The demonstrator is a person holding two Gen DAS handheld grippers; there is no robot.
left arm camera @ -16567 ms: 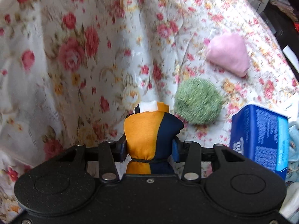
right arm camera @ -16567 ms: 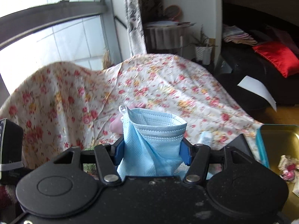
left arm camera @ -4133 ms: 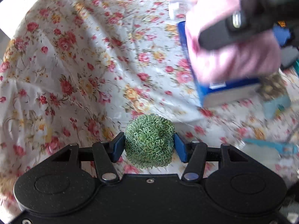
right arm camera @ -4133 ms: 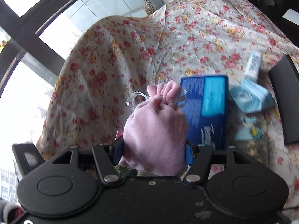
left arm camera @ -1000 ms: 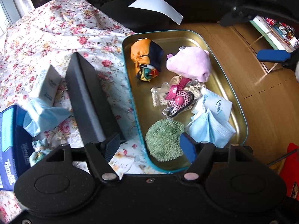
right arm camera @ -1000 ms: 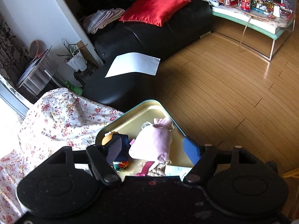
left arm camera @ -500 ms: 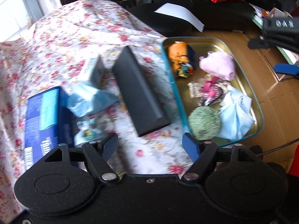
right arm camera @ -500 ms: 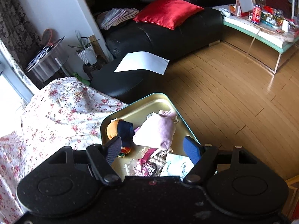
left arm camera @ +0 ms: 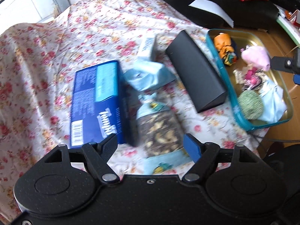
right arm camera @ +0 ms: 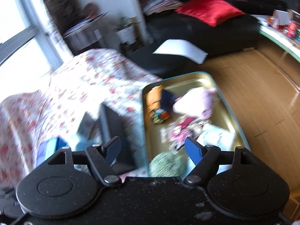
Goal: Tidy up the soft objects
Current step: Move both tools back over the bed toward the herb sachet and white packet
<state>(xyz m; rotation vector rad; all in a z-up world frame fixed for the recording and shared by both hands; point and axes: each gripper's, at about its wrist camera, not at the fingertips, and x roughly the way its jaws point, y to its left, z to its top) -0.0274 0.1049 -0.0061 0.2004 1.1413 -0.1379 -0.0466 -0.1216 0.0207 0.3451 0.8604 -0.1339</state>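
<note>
Jaws of the left gripper (left arm camera: pixel 150 145) are opening and holding nothing, hanging over the floral cloth (left arm camera: pixel 56 56) with the snack bag (left arm camera: pixel 159 127) lying directly below and ahead, its long axis running away from the claw. Just beyond it the crumpled blue mask (left arm camera: pixel 148 78) is sitting beside the blue tissue box (left arm camera: pixel 97 101). Over the gold tray (right arm camera: pixel 198 80), the right gripper (right arm camera: pixel 152 150) is also opening, empty, with the green pompom (right arm camera: pixel 167 164) lying loose beneath. The pink pouch (right arm camera: pixel 196 103) and orange bag (right arm camera: pixel 155 97) are resting inside. The left hand seems nearer the remaining soft things.
</note>
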